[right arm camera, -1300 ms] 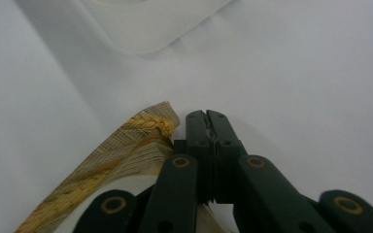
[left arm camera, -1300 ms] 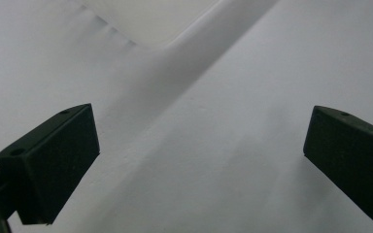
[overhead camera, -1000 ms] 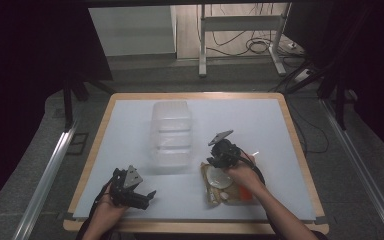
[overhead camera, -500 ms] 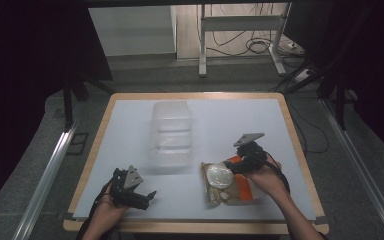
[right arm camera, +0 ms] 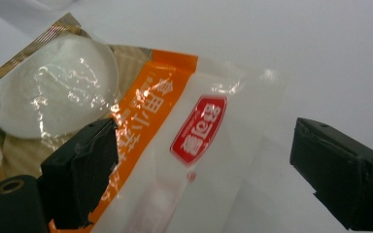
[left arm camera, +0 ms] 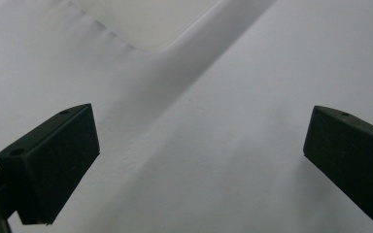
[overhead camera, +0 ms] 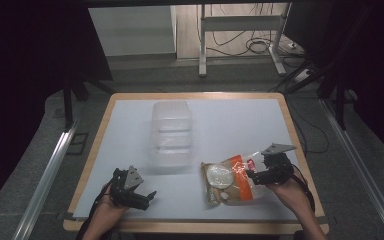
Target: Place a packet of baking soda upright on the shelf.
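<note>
My clear plastic container (overhead camera: 171,132) is hard to read against the pale table (overhead camera: 240,120); in the left gripper view only its corner (left arm camera: 145,24) shows, cut off at the top edge. The table has a wooden rim, and past it lie a dark floor, metal legs and loose cables (overhead camera: 260,47). My left gripper (overhead camera: 147,196) rests low near the front left corner, jaws spread wide over bare surface, holding nothing. My right gripper (overhead camera: 252,176) points left at the snack bag (overhead camera: 230,182), which lies flat front right of the container. Its jaws gape either side of the bag's clear end (right arm camera: 213,141), not closed on it.
</note>
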`<state>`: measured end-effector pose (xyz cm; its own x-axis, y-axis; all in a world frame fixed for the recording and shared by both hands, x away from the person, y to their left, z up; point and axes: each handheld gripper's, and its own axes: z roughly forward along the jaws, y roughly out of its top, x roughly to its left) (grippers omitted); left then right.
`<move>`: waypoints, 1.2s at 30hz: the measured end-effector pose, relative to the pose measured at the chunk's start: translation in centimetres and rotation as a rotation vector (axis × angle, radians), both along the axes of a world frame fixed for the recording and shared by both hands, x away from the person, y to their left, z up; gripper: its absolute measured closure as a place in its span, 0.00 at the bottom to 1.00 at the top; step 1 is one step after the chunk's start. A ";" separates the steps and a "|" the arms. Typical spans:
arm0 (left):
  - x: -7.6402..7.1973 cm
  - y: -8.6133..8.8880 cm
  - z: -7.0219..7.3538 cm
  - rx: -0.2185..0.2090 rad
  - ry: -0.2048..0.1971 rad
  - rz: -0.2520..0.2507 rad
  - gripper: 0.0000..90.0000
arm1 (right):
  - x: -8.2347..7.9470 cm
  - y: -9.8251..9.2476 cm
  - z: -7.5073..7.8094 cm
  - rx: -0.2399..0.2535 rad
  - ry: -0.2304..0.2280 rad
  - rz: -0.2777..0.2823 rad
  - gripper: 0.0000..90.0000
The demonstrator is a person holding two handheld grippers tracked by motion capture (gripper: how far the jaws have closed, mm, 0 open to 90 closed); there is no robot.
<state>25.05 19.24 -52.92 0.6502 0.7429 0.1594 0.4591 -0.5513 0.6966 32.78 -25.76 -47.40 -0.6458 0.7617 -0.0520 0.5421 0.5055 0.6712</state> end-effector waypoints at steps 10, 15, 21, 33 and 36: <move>0.0 0.1 0.0 -0.020 0.005 0.006 0.00 | -1.2 -0.5 -1.3 0.024 0.054 0.015 0.10; 0.0 0.0 0.0 -0.005 0.004 -0.001 0.00 | -1.0 -0.5 -1.9 0.057 0.104 0.026 0.11; 0.0 0.0 -0.1 -0.001 0.004 -0.004 0.00 | -0.9 -0.1 -2.5 0.077 0.157 0.053 0.18; 0.0 -0.1 -0.1 0.009 0.002 -0.008 0.00 | -1.1 1.1 -2.9 0.139 0.194 0.116 0.28; 0.0 -0.2 -0.1 0.010 0.000 -0.008 0.00 | -1.0 1.3 -2.9 0.155 0.198 0.132 0.33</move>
